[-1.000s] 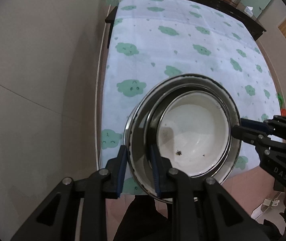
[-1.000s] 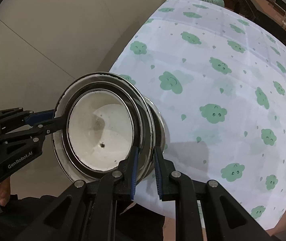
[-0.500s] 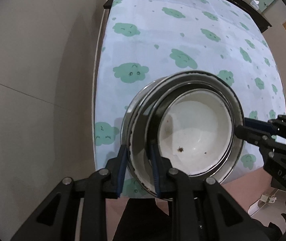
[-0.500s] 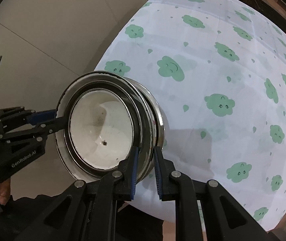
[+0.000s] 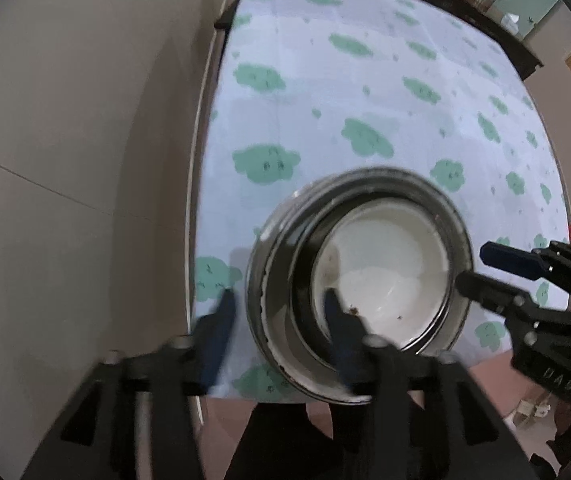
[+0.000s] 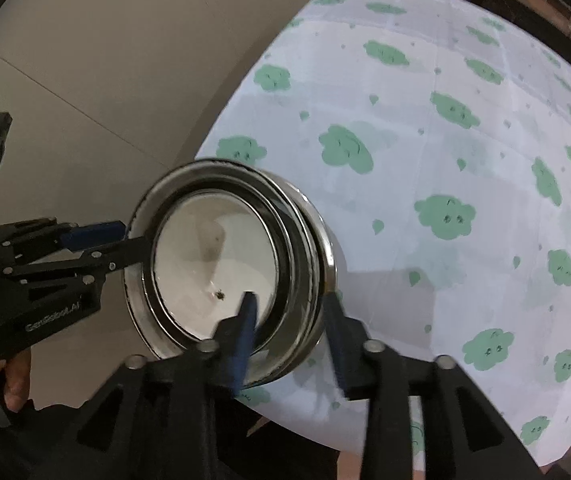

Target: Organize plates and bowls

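The bowls (image 5: 359,280) sit stacked near the table's (image 5: 365,92) front left corner, close to the edge. The left claw (image 5: 279,310) has just opened. It holds nothing, but the rim is between its fingers. The right claw (image 6: 289,318) has just opened too, with the other rim between its fingers. A bump from either claw could push the stack off.

Nested metal bowls (image 5: 359,280) on the table's near edge

The stack sits upright on the cloud-print tablecloth (image 5: 365,92): steel outer bowls, and an innermost bowl (image 6: 213,264) with a white inside holding a few dark crumbs.
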Available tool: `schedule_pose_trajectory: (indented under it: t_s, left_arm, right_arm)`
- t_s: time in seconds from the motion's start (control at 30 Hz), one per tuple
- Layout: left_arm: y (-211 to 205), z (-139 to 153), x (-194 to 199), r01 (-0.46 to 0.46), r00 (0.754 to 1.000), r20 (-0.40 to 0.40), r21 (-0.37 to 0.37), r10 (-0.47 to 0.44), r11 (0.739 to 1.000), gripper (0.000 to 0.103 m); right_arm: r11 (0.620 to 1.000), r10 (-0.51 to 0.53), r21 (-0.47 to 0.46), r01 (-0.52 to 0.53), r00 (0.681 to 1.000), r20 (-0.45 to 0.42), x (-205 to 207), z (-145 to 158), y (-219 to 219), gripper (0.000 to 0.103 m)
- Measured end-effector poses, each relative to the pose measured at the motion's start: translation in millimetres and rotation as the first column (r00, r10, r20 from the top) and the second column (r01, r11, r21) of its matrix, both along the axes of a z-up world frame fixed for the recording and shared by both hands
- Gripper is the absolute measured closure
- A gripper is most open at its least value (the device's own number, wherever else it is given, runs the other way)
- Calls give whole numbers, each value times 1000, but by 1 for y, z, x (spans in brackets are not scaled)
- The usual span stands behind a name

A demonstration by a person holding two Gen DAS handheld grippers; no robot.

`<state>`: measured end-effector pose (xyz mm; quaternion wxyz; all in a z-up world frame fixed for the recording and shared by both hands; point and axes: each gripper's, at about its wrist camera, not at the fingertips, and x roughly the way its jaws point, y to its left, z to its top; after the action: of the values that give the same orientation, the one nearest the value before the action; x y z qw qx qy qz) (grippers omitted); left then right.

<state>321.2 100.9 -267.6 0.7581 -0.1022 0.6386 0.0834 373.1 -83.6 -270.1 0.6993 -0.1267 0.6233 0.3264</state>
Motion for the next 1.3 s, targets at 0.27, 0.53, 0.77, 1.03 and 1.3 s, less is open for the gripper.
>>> schedule_pose_trajectory:
  t_s: [0.27, 0.53, 0.77, 1.03, 1.3]
  left_arm:
    - [-3, 29, -11, 34, 993, 113, 25, -36, 999, 48]
    - [-12, 76, -38, 83, 927, 351, 147, -130, 986, 42]
    - [-29, 110, -60, 140, 837, 505, 171, -208, 975, 39]
    - [-52, 150, -100, 131, 752, 622, 183, -218, 974, 30]
    - [-78, 177, -154, 118, 724, 648, 220, -235, 968, 24]
  right_arm:
    - [1000, -20, 0, 20, 990, 137, -17, 25, -1, 61]
    - [991, -132, 52, 122, 902, 411, -52, 76, -21, 61]
    - [961, -274, 143, 237, 738, 617, -111, 125, -56, 48]
    - [937, -348, 251, 242, 586, 732, -157, 164, -82, 42]
    - [919, -393, 308, 245, 531, 750, -203, 179, -115, 39]
